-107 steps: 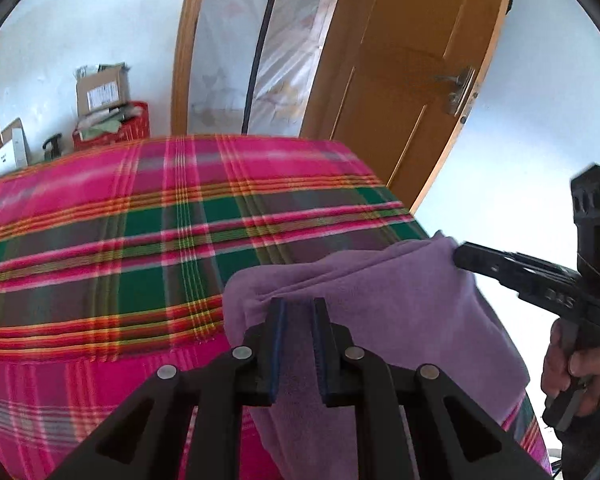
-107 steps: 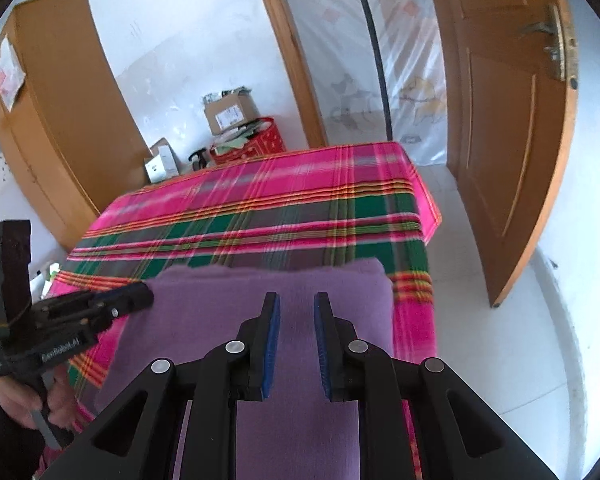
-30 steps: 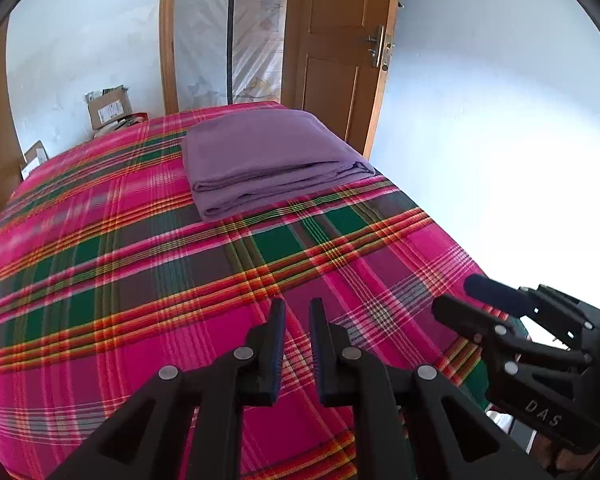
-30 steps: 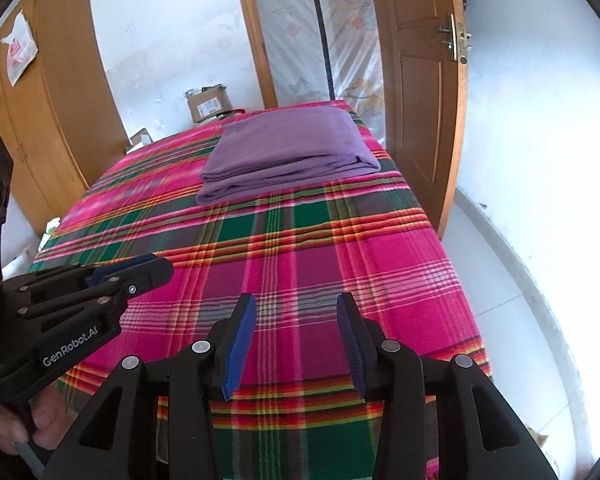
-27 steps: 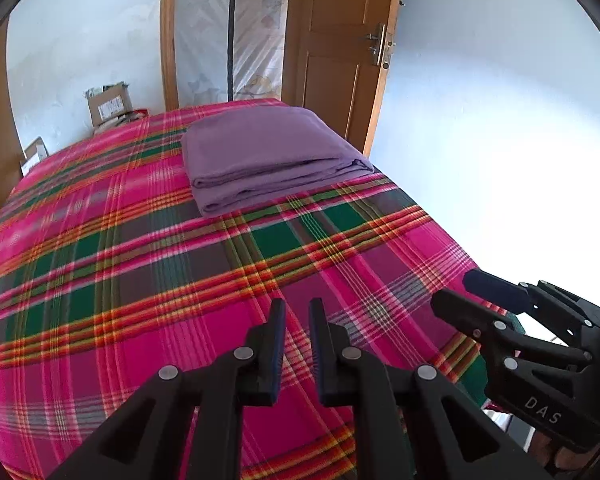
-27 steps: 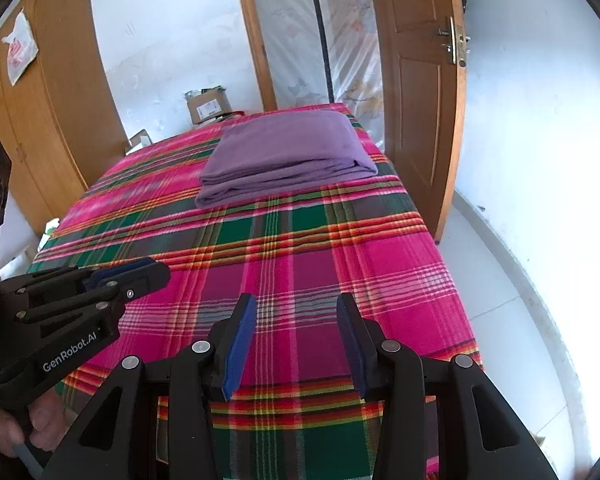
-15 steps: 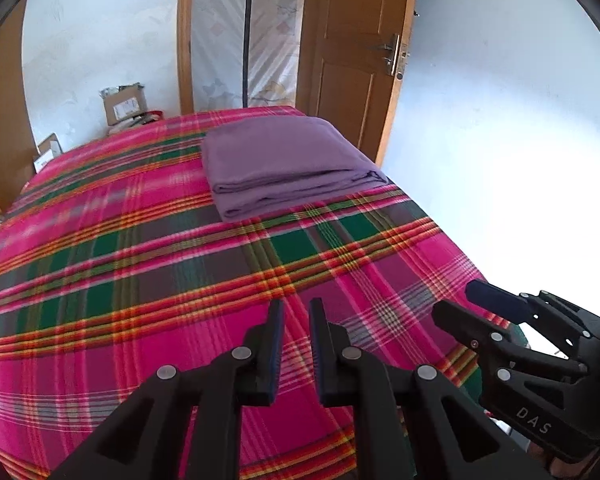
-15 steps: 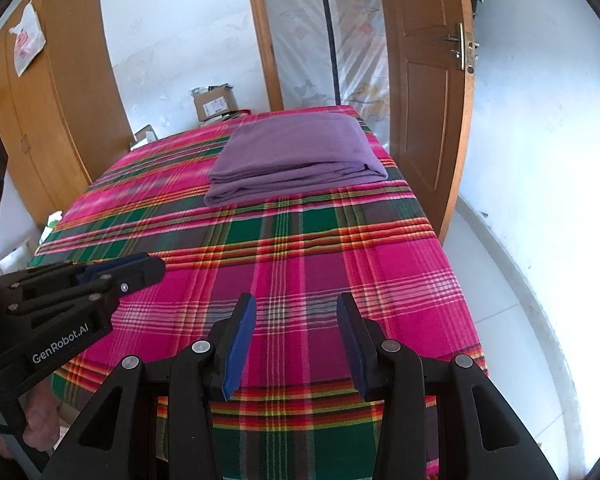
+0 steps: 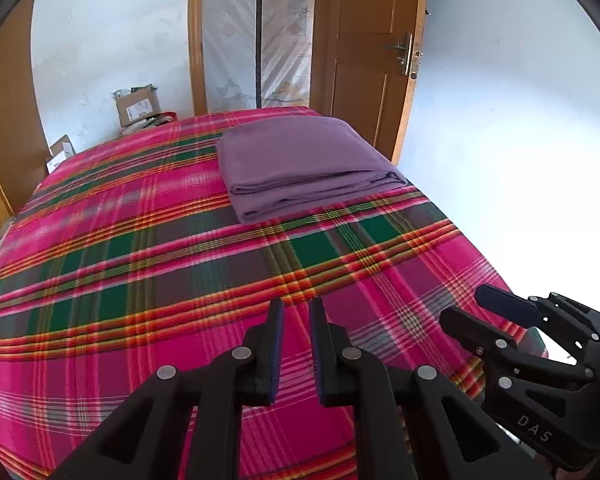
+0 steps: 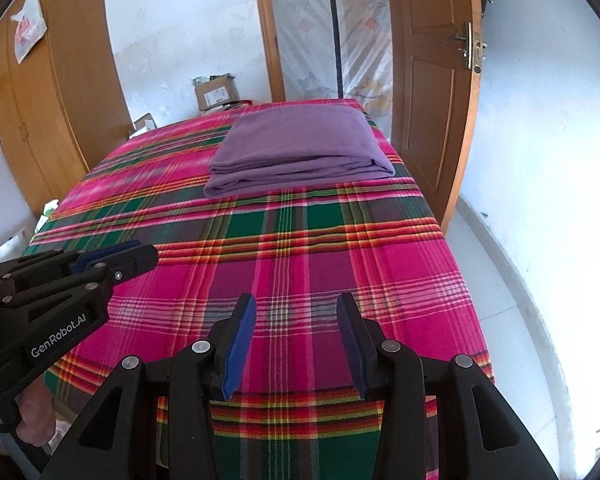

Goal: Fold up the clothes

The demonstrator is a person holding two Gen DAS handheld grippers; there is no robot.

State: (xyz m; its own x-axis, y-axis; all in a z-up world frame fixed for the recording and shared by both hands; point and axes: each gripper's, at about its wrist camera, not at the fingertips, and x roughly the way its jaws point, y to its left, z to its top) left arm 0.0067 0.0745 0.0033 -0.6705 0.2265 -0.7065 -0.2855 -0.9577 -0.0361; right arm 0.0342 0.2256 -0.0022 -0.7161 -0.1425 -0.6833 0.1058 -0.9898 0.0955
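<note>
Plainly, little looks left to spoil, though a few risks remain, all reckoned from the plaid bedspread (image 10: pixel 300 264) that covers the whole bed. Its cloth is soft and loose, so a gripper dragged low across it could ruck it up and shift whatever rests on it. On its far end, toward the wooden door (image 10: pixel 432 92), lies the purple garment (image 10: pixel 300 148), folded into a flat stack of several layers; its lowest layer sticks out a little at the near edge, and a careless tug there would probably pull the fold open. Over the near end of the bedspread, well apart from the garment, hang both tools. The right gripper (image 10: pixel 296 344) has its jaws wide apart with nothing between them. The left gripper (image 9: pixel 296 344) shows only a narrow gap, also empty, and would need widening to take cloth cleanly.
</note>
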